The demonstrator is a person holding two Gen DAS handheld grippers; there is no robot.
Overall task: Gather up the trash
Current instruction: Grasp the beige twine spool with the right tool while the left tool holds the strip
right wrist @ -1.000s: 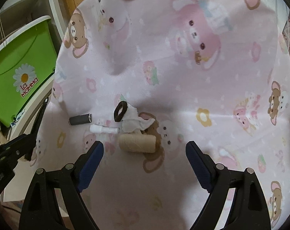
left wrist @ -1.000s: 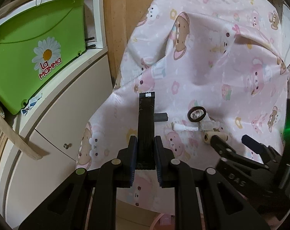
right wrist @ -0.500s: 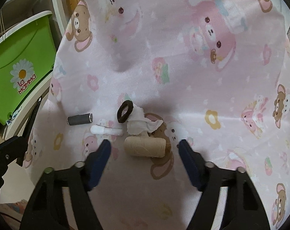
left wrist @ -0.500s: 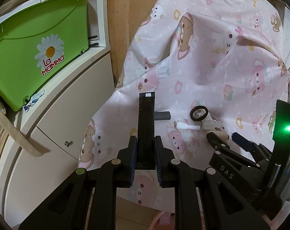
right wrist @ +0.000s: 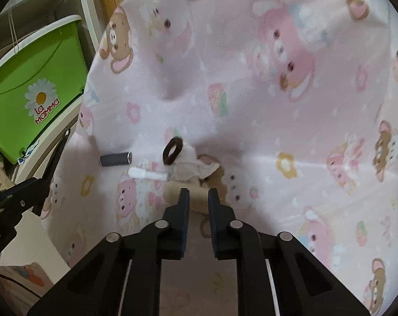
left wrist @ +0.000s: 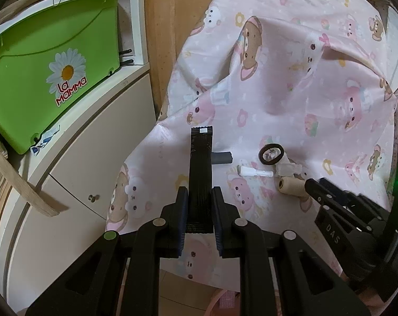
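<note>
Beige thread spool (right wrist: 186, 194) lies crosswise right at the right claw (right wrist: 198, 200) tips, near the left edge of the pink sheet (right wrist: 278, 137), long axis running left-right across the jaws. Claw's nearly closed, can't tell if it's gripping yet. Left claw (left wrist: 198, 202) is clamped on a black sachet (left wrist: 200, 168), so right's closer imo.

landmark: green bin (left wrist: 49, 79) with a daisy label, on a cream cabinet (left wrist: 75, 163) | right of bin: wood-panel wall (left wrist: 162, 26), then pink cartoon-print sheet (left wrist: 291, 92) | above bin: white shelf frame (left wrist: 138, 18) | below sheet: tan floor (left wrist: 188, 297) | light: soft, indoor
</note>
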